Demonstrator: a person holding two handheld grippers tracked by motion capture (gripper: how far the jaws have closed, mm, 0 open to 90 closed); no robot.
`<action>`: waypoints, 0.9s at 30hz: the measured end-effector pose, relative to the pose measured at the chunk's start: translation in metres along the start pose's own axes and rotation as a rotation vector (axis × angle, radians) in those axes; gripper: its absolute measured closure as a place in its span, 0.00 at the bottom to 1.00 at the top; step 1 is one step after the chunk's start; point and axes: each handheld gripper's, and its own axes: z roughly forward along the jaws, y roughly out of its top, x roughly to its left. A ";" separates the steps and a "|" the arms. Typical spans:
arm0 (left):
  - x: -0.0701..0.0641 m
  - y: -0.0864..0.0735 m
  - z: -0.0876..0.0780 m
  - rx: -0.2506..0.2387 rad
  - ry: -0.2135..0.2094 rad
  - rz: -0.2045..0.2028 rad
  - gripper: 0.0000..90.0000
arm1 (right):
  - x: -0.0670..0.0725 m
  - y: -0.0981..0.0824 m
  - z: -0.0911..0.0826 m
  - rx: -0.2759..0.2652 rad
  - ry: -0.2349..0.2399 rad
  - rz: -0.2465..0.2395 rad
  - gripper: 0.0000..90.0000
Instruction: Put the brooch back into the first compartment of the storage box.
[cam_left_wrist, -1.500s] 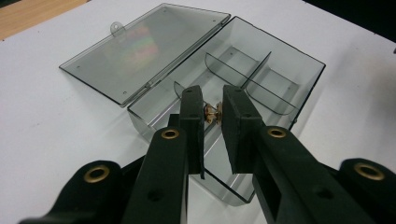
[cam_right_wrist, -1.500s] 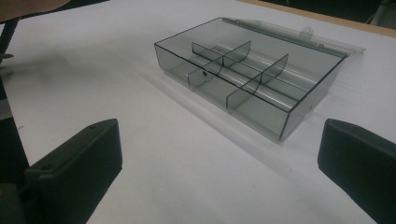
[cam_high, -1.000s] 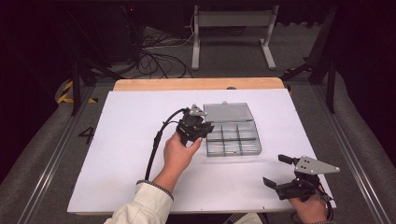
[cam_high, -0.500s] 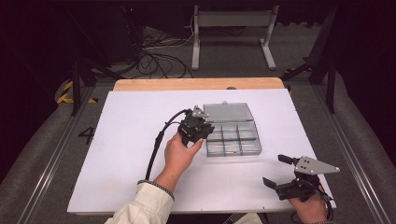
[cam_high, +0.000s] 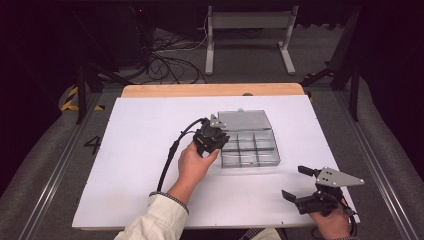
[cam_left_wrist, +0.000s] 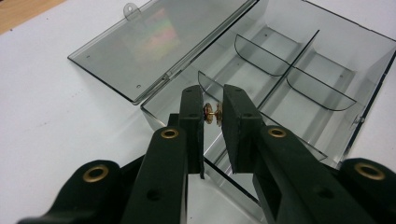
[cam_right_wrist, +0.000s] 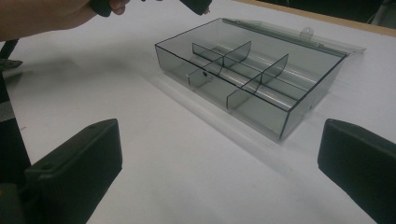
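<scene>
Pinched between the jaws of the left hand-held gripper (cam_left_wrist: 214, 114) sits a small brass-coloured fastener (cam_left_wrist: 211, 114), its shape too small to tell, held crosswise at the fingertips with the jaws closed nearly together on it. Just beyond and below those tips lies the smoky clear organizer box (cam_left_wrist: 299, 88), lid (cam_left_wrist: 154, 46) folded flat behind it, dividers forming bare compartments. Judging from this, the step is dropping the fastener into a compartment: it would go best by bringing the tips over a single cell, clear of the dividers, low before parting the jaws. The right hand-held gripper (cam_high: 304, 187) rests well apart near the white counter (cam_high: 135, 150) edge, jaws spread wide, holding nothing.
</scene>
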 end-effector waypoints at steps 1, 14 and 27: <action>0.000 0.000 0.001 0.003 -0.001 -0.002 0.87 | 0.000 0.000 0.000 0.001 0.000 -0.002 0.01; 0.002 -0.004 0.012 0.048 -0.010 -0.002 0.87 | 0.000 0.000 0.000 0.000 0.001 -0.004 0.01; 0.000 -0.004 0.015 0.064 0.008 0.005 0.87 | 0.000 0.000 -0.001 -0.001 0.002 -0.006 0.01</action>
